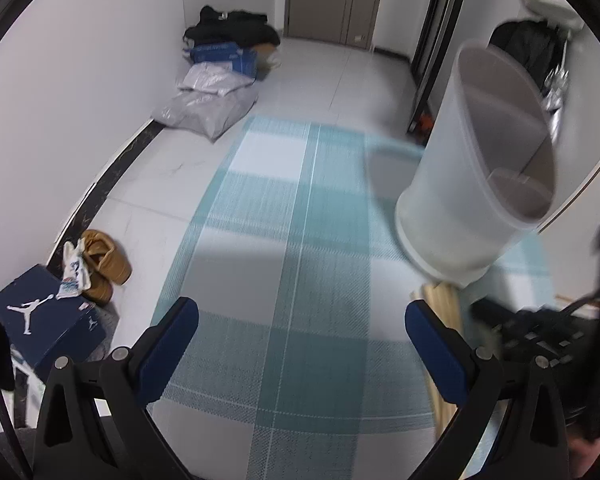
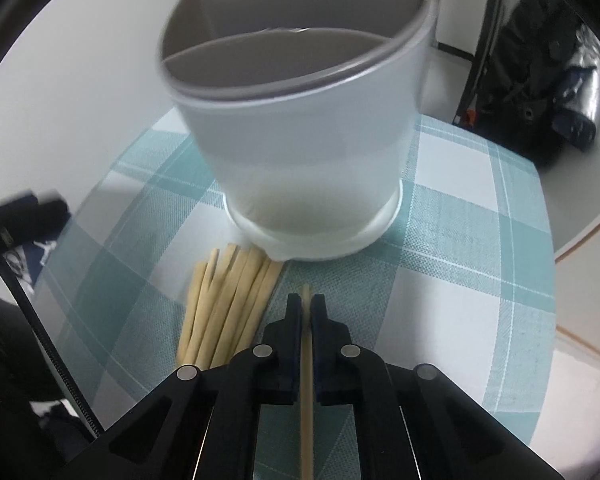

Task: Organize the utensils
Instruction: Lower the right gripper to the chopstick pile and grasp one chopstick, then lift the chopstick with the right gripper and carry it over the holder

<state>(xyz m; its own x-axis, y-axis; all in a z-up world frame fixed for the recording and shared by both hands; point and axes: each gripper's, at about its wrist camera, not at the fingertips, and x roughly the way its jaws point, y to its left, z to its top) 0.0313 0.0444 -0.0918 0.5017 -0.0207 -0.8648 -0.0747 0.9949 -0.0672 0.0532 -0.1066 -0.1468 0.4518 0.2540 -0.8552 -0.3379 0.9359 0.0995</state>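
A white utensil holder with inner dividers stands on a teal checked cloth; it also shows in the left wrist view at the right. A pile of wooden chopsticks lies just in front of it, partly seen in the left wrist view. My right gripper is shut on one chopstick that runs back between the fingers, its tip close to the holder's base. My left gripper is open and empty above the cloth, left of the holder.
The table edge drops to a tiled floor. On the floor lie a dark blue shoe box, brown shoes, grey bags and dark clothes. A black bag sits beyond the table at right.
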